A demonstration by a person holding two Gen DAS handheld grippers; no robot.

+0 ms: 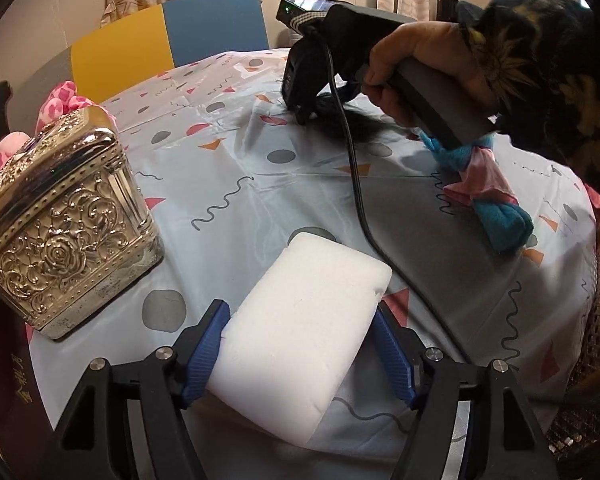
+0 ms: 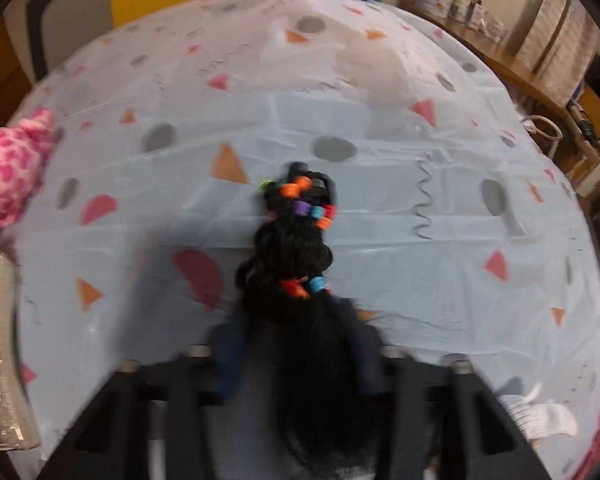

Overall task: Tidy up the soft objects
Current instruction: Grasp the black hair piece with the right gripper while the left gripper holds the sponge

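Patterned tablecloth [image 1: 236,168] fills both views. Left gripper [image 1: 300,344] clamps a white sponge [image 1: 300,336] at lower centre; right gripper [image 2: 296,364] (blurred) straddles a black hairpiece [image 2: 300,280] — grip unclear, so loose strands may slip out.

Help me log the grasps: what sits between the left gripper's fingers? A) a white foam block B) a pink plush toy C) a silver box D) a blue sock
A: the white foam block sits between the left gripper's blue pads.
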